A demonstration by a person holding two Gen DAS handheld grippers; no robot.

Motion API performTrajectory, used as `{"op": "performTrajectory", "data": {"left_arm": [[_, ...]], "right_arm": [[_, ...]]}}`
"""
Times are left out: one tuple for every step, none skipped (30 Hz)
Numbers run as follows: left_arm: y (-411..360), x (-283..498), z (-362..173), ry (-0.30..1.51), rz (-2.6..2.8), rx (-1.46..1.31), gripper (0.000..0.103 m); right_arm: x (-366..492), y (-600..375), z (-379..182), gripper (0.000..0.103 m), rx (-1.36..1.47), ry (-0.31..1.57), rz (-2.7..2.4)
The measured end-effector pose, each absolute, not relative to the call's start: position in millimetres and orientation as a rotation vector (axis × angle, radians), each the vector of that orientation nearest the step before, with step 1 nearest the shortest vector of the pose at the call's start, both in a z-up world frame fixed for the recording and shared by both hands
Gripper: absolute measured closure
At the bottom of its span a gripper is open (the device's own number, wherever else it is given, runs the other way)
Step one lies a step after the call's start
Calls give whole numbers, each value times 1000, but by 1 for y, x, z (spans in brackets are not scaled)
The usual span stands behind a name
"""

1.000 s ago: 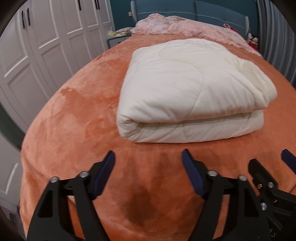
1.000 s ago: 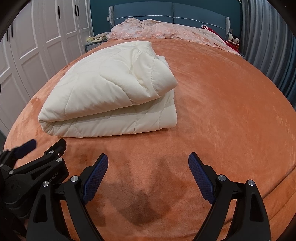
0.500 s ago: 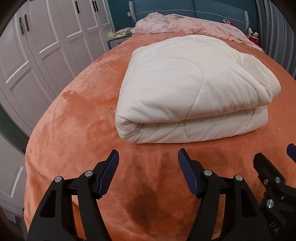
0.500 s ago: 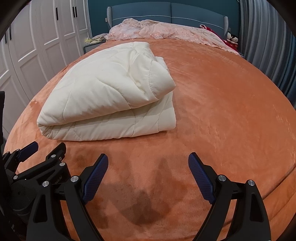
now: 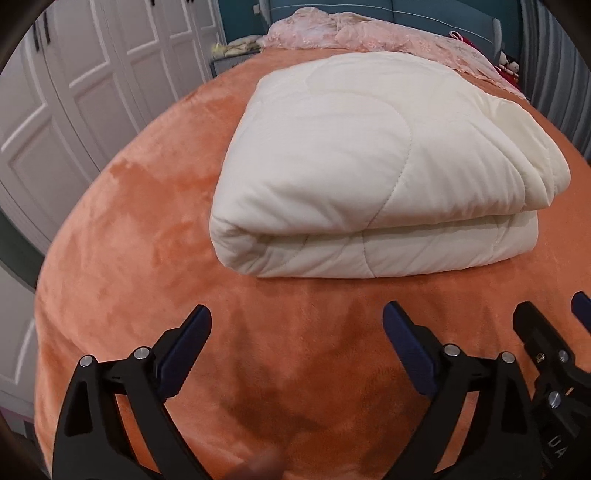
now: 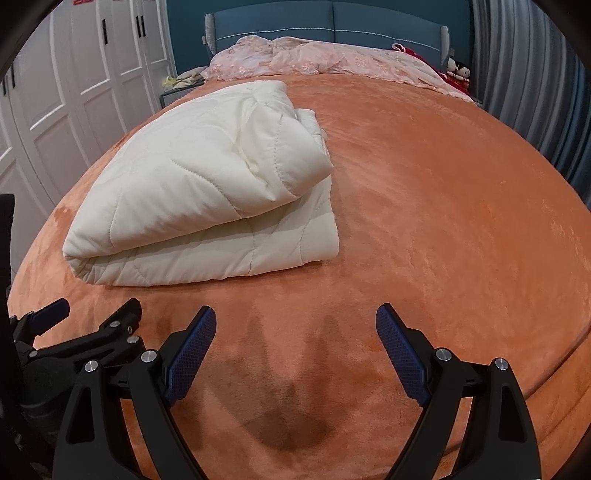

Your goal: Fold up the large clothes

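Note:
A cream quilted comforter [image 5: 362, 166] lies folded in a thick stack on the orange bed cover [image 5: 129, 229]. It also shows in the right wrist view [image 6: 207, 192], left of centre. My left gripper [image 5: 297, 321] is open and empty, above the orange cover just short of the comforter's near folded edge. My right gripper [image 6: 295, 321] is open and empty, to the right of the left one, facing bare cover beside the comforter's near right corner. Each gripper shows at the edge of the other's view.
A pink lace blanket [image 6: 325, 59] is bunched at the head of the bed by the blue headboard [image 6: 325, 22]. White wardrobe doors [image 5: 74, 92] stand along the left. A grey curtain [image 6: 535, 74] hangs on the right. A nightstand [image 6: 177, 88] stands at the far left.
The left gripper's jaws have spread a little wider and its view has drawn slightly closer to the comforter. The comforter has not moved.

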State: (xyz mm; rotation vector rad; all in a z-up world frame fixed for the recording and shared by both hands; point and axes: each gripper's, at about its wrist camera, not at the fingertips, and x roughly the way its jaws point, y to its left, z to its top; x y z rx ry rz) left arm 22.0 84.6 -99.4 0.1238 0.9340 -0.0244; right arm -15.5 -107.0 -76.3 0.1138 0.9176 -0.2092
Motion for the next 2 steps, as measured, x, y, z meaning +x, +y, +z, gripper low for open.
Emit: {"op": "performTrajectory", "data": {"left_arm": [[84, 21, -99, 921, -11, 132, 12], [84, 20, -99, 919, -8, 141, 12]], "right_arm": [[-16, -107, -77, 17, 108, 918, -212], [-17, -106, -77, 17, 107, 916, -210]]}}
